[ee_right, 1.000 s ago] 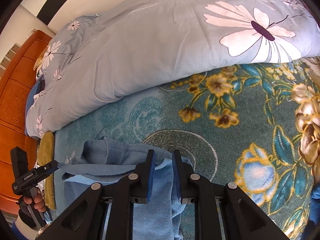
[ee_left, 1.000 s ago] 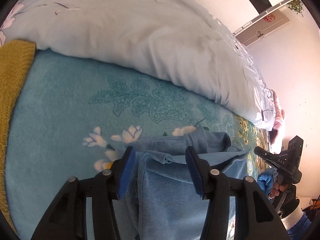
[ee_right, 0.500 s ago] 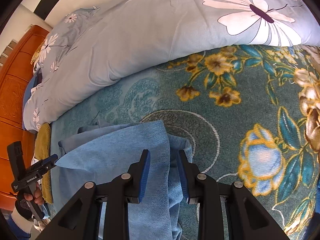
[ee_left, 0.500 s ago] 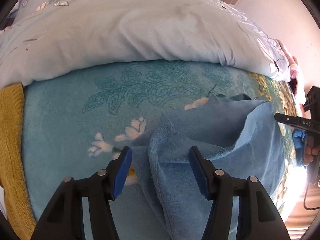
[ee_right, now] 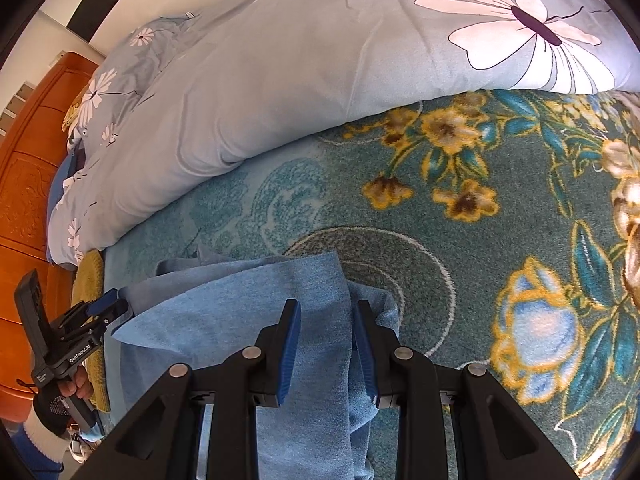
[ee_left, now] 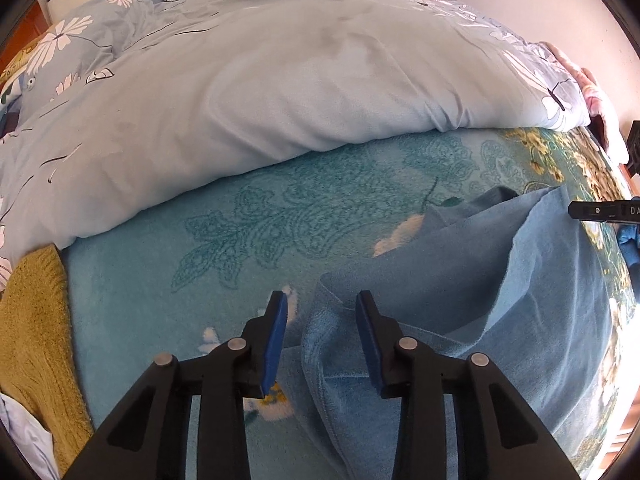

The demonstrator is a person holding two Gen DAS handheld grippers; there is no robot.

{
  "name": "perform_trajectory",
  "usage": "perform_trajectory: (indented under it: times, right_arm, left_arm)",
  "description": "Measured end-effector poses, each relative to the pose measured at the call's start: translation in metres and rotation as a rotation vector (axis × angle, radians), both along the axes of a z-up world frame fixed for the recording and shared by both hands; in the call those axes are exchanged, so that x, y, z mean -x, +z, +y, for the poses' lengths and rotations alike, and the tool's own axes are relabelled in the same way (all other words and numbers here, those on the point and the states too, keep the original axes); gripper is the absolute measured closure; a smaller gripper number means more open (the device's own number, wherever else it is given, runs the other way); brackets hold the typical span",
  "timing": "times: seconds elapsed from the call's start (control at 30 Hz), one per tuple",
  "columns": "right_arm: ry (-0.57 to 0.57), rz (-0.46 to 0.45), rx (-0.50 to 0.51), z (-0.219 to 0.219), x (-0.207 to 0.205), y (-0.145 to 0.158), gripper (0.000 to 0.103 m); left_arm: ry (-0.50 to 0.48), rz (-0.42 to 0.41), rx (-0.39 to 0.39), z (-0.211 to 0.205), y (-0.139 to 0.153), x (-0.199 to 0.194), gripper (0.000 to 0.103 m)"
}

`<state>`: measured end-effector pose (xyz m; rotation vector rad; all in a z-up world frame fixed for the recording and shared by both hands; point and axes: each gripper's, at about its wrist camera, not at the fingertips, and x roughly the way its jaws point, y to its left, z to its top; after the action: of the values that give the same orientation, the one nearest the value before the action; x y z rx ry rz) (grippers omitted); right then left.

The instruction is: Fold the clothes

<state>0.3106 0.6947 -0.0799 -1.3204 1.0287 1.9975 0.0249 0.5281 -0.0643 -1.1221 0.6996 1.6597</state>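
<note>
A blue fleece garment (ee_left: pixel 500 300) lies folded over on the teal floral blanket (ee_left: pixel 248 232); it also shows in the right wrist view (ee_right: pixel 248 320). My left gripper (ee_left: pixel 322 312) is open, its jaws straddling the garment's left folded edge without pinching it. My right gripper (ee_right: pixel 326 320) is open over the garment's right edge, with cloth lying between the jaws. The left gripper also shows in the right wrist view (ee_right: pixel 112 310), at the garment's far left corner. The right gripper's tip (ee_left: pixel 600 212) shows at the right edge of the left wrist view.
A bulky pale blue flowered duvet (ee_left: pixel 300 80) lies along the back of the bed. A mustard knitted cloth (ee_left: pixel 32 340) lies at the left. An orange wooden headboard (ee_right: pixel 28 184) stands at the far left. A pink cloth (ee_left: pixel 596 92) lies at the far right.
Both grippers have opened and let go of the garment. Its upper layer has been laid down flat over the lower one, and both grippers have drawn back slightly.
</note>
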Motion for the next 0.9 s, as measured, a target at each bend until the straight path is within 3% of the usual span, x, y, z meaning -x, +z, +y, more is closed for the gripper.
perform_trajectory:
  times: [0.13,0.2,0.33,0.5,0.67,0.83,0.9]
  right_arm:
    - [-0.004,0.001,0.001,0.0,0.0,-0.001,0.073]
    - [-0.008,0.002,0.003,0.0,0.0,-0.002,0.073]
    - [-0.014,0.001,0.006,-0.001,-0.003,-0.004,0.073]
    - [-0.02,0.001,0.011,-0.002,-0.007,-0.006,0.073]
    - [-0.018,0.003,0.012,-0.001,-0.008,-0.007,0.073]
    - [-0.018,0.009,0.008,0.001,-0.008,-0.005,0.073]
    - [-0.02,0.011,0.009,0.001,-0.009,-0.005,0.073]
  left_arm:
    - [0.003,-0.01,-0.009,-0.003,-0.001,-0.005,0.077]
    - [0.003,-0.008,-0.01,-0.004,-0.002,-0.006,0.089]
    - [0.013,-0.035,-0.024,-0.006,-0.004,-0.001,0.096]
    - [0.141,-0.125,-0.075,-0.017,-0.003,0.032,0.097]
    - [0.238,-0.178,-0.073,-0.026,-0.009,0.061,0.097]
    - [0.166,-0.233,-0.134,-0.042,0.011,0.049,0.096]
    - [0.098,-0.195,-0.119,-0.038,0.016,0.032,0.086]
